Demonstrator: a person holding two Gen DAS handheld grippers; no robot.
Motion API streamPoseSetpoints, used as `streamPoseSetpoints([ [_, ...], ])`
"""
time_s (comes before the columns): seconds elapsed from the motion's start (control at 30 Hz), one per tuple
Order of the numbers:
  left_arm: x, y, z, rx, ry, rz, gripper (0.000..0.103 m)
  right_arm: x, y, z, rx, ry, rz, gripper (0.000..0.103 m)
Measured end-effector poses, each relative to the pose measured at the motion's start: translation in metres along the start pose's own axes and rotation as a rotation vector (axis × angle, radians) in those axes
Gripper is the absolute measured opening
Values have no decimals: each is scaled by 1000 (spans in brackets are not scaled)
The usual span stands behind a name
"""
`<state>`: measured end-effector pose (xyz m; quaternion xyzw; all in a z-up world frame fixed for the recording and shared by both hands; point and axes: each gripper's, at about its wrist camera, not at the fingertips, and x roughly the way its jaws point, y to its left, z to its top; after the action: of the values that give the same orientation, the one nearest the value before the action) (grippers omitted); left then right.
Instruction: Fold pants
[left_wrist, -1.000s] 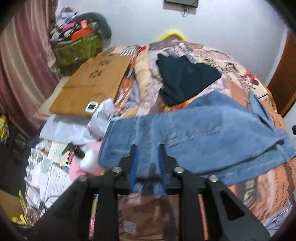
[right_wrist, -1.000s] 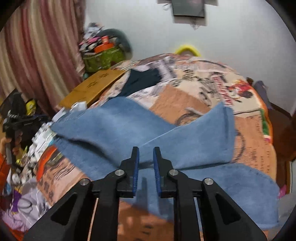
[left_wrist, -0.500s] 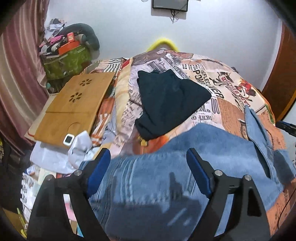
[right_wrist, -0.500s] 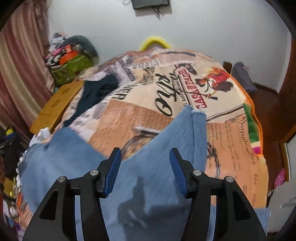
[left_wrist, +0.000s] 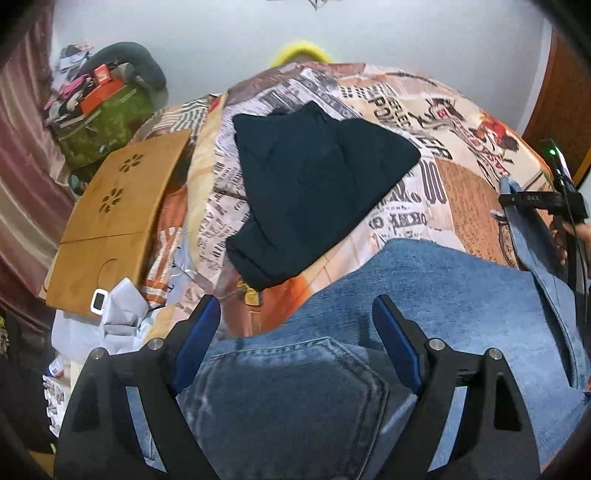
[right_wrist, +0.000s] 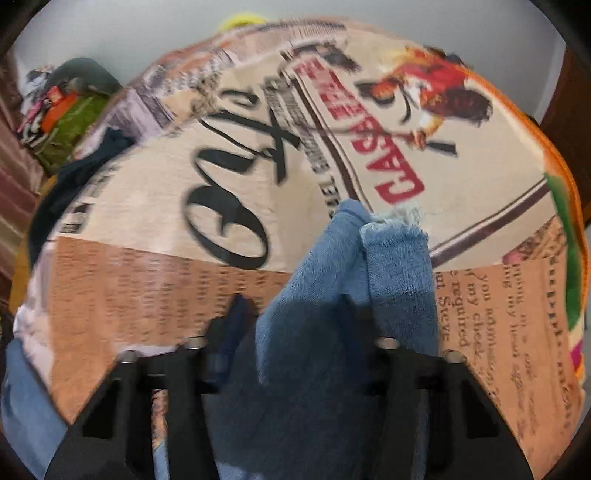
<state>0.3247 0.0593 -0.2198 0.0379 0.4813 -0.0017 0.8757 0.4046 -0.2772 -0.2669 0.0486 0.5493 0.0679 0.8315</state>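
Left gripper (left_wrist: 297, 325) spread over jeans (left_wrist: 424, 295) waistband, lower frame, nothing pinched. Right gripper (right_wrist: 299, 325) jaws just narrowing astride leg hem (right_wrist: 391, 236); grip unclear. Next: clamp both, fold.

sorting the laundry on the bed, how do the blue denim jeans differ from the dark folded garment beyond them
The blue denim jeans are pale, stitched denim with a back pocket showing; the dark folded garment is plain, near-black cloth. The jeans spread wide under both grippers, one frayed leg end reaching far right; the dark garment is a compact folded pile, untouched. Both lie on the printed newspaper-pattern bedspread.
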Motion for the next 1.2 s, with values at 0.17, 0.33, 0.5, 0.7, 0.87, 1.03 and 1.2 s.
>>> streamPoseSetpoints([
  [0.17,4,-20,2,38,19,-12,84,-33,-15,-11,17,-49,40,5],
  [0.33,-10,-44,-4,28,33,-81,84,-126,-49,-38,73,-199,109,5],
  [0.5,-30,-71,-20,47,38,-123,84,-219,-83,-85,119,-332,104,5],
  [0.7,-49,-107,-35,94,49,-139,84,-312,-123,-139,120,-444,47,5],
  [0.87,-64,-128,-47,121,43,-164,84,-327,-160,-196,218,-424,-58,14],
  [1.03,-76,-131,-54,116,23,-153,84,-327,-187,-235,356,-402,-141,17],
  [1.2,-84,-113,-53,72,-1,-128,84,-306,-185,-233,378,-360,-77,36],
])
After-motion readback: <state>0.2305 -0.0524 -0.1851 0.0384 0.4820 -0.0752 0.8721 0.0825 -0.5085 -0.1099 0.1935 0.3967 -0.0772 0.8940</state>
